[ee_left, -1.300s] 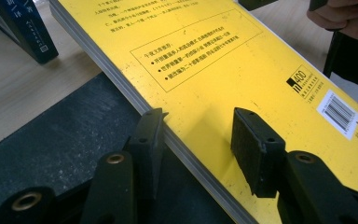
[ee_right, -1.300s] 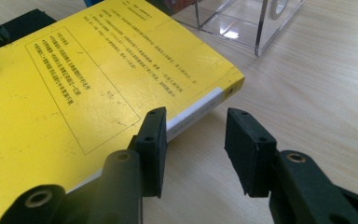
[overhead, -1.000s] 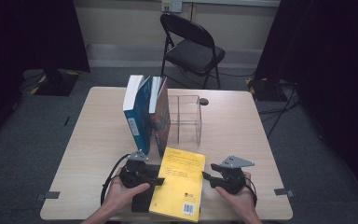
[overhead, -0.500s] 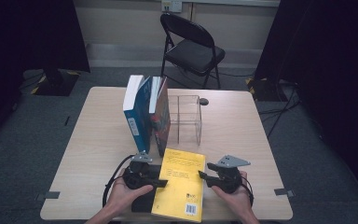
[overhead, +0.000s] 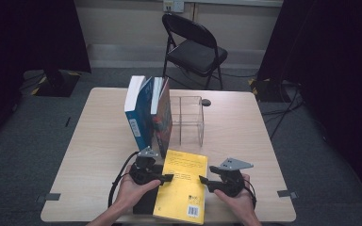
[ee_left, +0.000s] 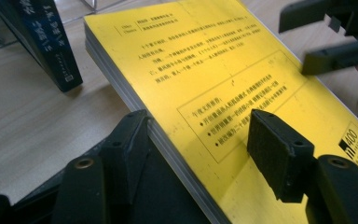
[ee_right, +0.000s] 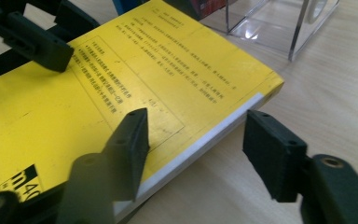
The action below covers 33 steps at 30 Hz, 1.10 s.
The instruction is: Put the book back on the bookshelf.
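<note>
A yellow book [overhead: 181,188] lies flat near the table's front edge, partly over a dark flat object [overhead: 145,205]. My left gripper [overhead: 166,178] straddles its left edge; in the left gripper view [ee_left: 198,130] one pad [ee_left: 275,149] hovers above the cover and the other sits beside the page block. My right gripper [overhead: 204,181] straddles the right edge [ee_right: 198,123], one jaw over the cover, one over bare table. Both pairs of jaws have just been opening, with the book's edge [ee_right: 205,144] between them and a gap at each pad.
Two upright books [overhead: 139,113] [overhead: 162,115] lean against a clear acrylic holder [overhead: 188,120] at mid-table. A small dark knob [overhead: 206,102] lies behind it. A folding chair [overhead: 193,47] stands beyond the table's far edge [overhead: 179,90].
The jaws on both sides look wider than before. The yellow book and both hands have kept nearly the same places.
</note>
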Each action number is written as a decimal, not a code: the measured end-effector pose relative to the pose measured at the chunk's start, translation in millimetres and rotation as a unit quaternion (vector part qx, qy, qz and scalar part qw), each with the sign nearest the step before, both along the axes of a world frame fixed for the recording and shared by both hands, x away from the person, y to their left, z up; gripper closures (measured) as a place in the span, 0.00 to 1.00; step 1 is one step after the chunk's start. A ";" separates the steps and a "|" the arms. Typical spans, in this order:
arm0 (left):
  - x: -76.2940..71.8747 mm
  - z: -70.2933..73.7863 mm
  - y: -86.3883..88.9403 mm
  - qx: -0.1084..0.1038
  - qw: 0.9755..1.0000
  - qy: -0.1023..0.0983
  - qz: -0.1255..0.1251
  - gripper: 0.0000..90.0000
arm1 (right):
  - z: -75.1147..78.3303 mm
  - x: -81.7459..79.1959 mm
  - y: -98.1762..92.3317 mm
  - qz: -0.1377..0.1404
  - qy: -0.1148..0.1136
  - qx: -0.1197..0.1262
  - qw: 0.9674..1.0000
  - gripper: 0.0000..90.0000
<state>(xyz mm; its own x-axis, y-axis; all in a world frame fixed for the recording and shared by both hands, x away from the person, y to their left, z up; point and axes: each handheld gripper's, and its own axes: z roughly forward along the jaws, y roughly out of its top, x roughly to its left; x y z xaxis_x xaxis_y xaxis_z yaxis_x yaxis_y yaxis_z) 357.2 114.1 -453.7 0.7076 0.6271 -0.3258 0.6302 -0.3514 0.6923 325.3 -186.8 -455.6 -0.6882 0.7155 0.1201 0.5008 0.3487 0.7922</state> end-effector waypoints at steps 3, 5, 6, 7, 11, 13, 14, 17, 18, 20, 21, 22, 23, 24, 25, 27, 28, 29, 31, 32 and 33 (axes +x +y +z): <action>1.4 -0.1 -2.2 -0.001 1.000 -0.001 0.002 0.40 | -0.8 -5.4 2.3 0.016 0.010 0.007 1.000 0.39; 1.7 -0.1 -2.6 -0.002 1.000 0.001 0.003 0.39 | -2.0 -7.7 3.1 0.027 0.019 0.014 0.999 0.37; 1.6 0.0 -2.7 -0.002 1.000 0.001 0.004 0.39 | -2.6 -7.9 3.4 0.030 0.022 0.018 0.999 0.37; 2.3 0.7 -2.1 0.002 1.000 0.003 0.003 0.40 | -3.6 -7.6 3.7 0.034 0.027 0.023 0.999 0.34; 3.9 1.8 2.9 -0.028 1.000 0.009 0.008 0.48 | -3.1 -7.8 5.9 0.045 0.026 0.014 0.999 0.29; 3.8 4.4 4.0 -0.036 0.999 0.006 0.004 0.48 | -3.7 -8.1 6.0 0.046 0.025 0.015 0.999 0.29; 4.0 5.4 4.3 -0.040 0.999 0.005 0.001 0.48 | -3.7 -8.1 5.9 0.046 0.025 0.015 0.999 0.28; 1.9 9.3 5.0 -0.056 0.998 -0.004 -0.006 0.49 | -3.6 -8.5 6.4 0.045 0.025 0.014 0.999 0.28; 1.0 10.4 5.1 -0.072 0.997 0.001 -0.004 0.50 | -3.6 -8.7 6.5 0.045 0.025 0.013 0.999 0.28; -0.7 12.1 2.1 -0.083 0.996 0.009 -0.026 0.54 | -3.7 -8.9 6.6 0.045 0.024 0.014 0.999 0.28; -4.0 12.2 -2.3 -0.061 0.998 -0.004 -0.025 0.53 | -3.7 -8.9 6.5 0.045 0.024 0.014 0.999 0.28; -5.1 10.5 -5.1 -0.051 0.998 0.002 -0.031 0.52 | -3.7 -8.9 6.4 0.045 0.024 0.015 0.999 0.28; -5.2 6.9 -7.3 -0.057 0.997 0.019 -0.044 0.52 | -3.7 -8.9 6.5 0.045 0.024 0.015 0.999 0.28; -7.2 6.0 -8.0 -0.053 0.998 0.017 -0.040 0.52 | -3.7 -9.0 6.5 0.045 0.024 0.015 0.999 0.28; -9.2 6.7 -8.4 -0.048 0.998 0.012 -0.029 0.54 | -3.7 -9.1 6.5 0.045 0.023 0.014 0.999 0.28; -7.6 8.5 -8.4 -0.047 0.998 0.020 -0.034 0.50 | -3.5 -9.5 6.6 0.046 0.022 0.013 0.999 0.28; -6.5 7.9 -7.4 -0.048 0.998 0.018 -0.030 0.51 | -3.7 -9.4 6.5 0.046 0.022 0.014 0.999 0.28; -4.6 6.4 -6.4 -0.058 0.998 0.025 -0.026 0.51 | -3.9 -9.2 6.2 0.047 0.022 0.015 0.999 0.28; -1.7 5.0 -5.8 -0.071 0.996 0.037 -0.026 0.49 | -3.9 -9.0 6.1 0.047 0.022 0.015 0.999 0.28; -1.4 5.0 -6.8 -0.069 0.997 0.034 -0.026 0.49 | -3.8 -9.0 6.2 0.047 0.022 0.014 0.999 0.28; -1.3 5.4 -8.5 -0.061 0.997 0.027 -0.028 0.50 | -3.9 -9.1 6.3 0.047 0.022 0.014 0.999 0.28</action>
<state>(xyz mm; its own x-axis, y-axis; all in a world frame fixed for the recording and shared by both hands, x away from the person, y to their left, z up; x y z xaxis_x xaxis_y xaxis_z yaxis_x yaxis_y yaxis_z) 355.9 105.6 -448.3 0.7193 0.5404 -0.4366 0.6500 -0.3017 0.6975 316.2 -180.5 -459.5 -0.7457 0.6440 0.1711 0.5013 0.3731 0.7807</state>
